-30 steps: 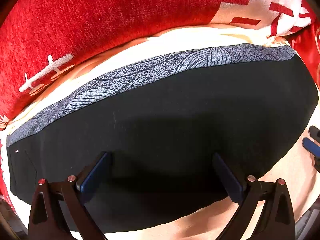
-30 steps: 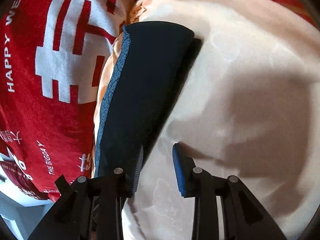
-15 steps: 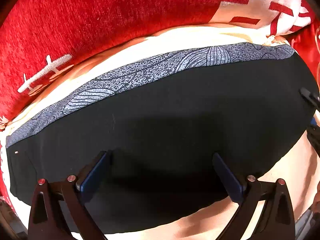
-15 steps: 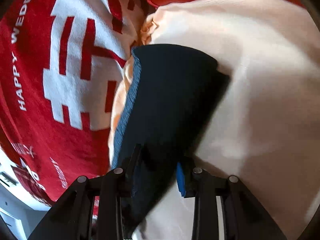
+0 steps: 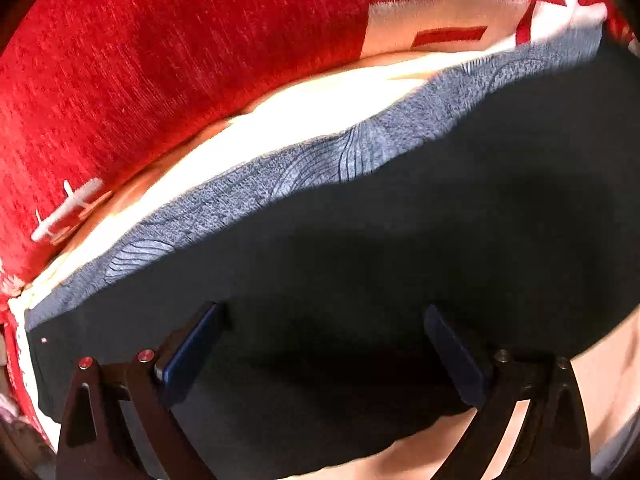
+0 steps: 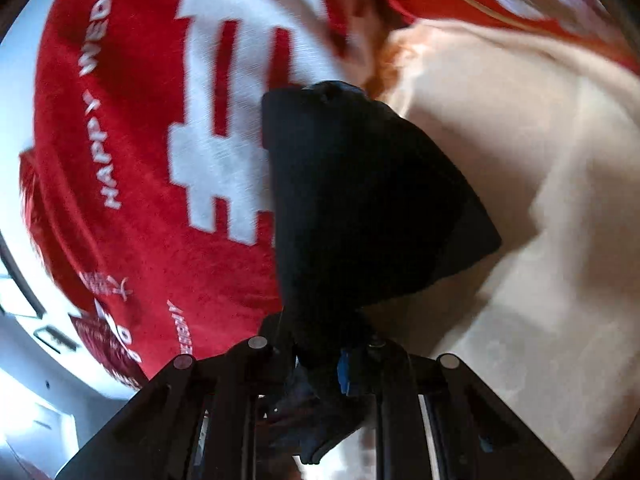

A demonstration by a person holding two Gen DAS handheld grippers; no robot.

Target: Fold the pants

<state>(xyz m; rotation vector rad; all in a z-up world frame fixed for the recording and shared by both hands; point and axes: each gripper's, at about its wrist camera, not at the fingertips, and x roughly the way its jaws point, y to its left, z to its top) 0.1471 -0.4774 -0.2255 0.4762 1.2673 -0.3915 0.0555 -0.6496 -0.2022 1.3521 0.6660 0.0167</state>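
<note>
The black pants with a grey patterned strip along the far edge lie folded on a cream sheet. My left gripper is open, its fingers resting on the black fabric near its front edge. In the right wrist view my right gripper is shut on one end of the pants and holds that end lifted off the sheet. The raised end shows at the right in the left wrist view.
A red blanket with white characters lies bunched behind the pants; it also fills the left of the right wrist view. Cream sheet spreads to the right of the lifted end. A white room edge shows at lower left.
My right gripper slid onto the end of the pants, closed on it and lifted it. The pants' right side has risen and the grey strip has buckled. My left gripper stayed put.
</note>
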